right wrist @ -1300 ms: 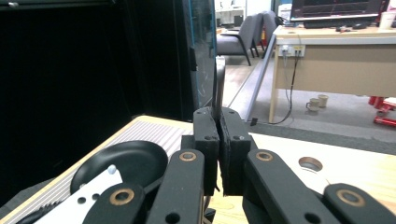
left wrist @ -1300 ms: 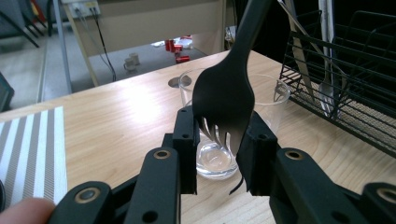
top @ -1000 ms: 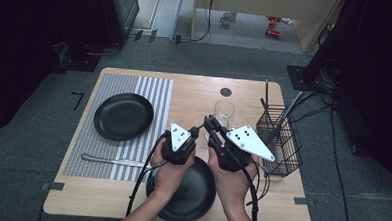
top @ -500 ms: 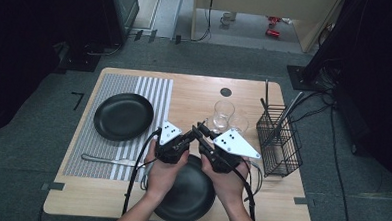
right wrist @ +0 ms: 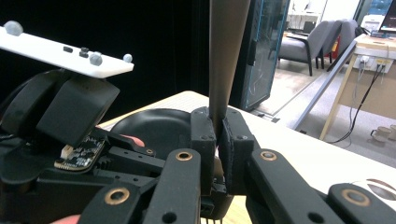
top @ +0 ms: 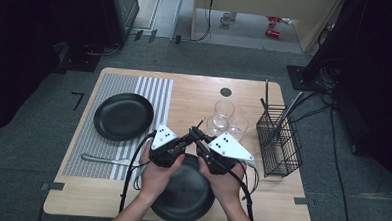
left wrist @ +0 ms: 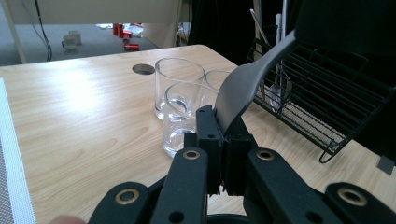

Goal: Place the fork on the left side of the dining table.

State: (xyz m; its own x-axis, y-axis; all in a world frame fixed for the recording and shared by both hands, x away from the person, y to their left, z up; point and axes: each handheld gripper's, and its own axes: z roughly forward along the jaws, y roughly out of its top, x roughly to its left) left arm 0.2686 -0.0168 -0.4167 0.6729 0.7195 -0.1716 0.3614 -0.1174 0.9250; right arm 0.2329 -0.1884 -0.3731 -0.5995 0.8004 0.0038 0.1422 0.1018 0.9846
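Both grippers clamp one utensil [left wrist: 243, 88], three glasses [top: 227, 121] just beyond.

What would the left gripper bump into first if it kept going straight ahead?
Most likely the nearest drinking glass, standing just beyond the left gripper and slightly left of its line; depth is hard to judge.

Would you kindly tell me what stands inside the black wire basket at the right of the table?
In the wire basket, a few long utensils lean upright, handles above the rim. Their lower ends are too small to identify.
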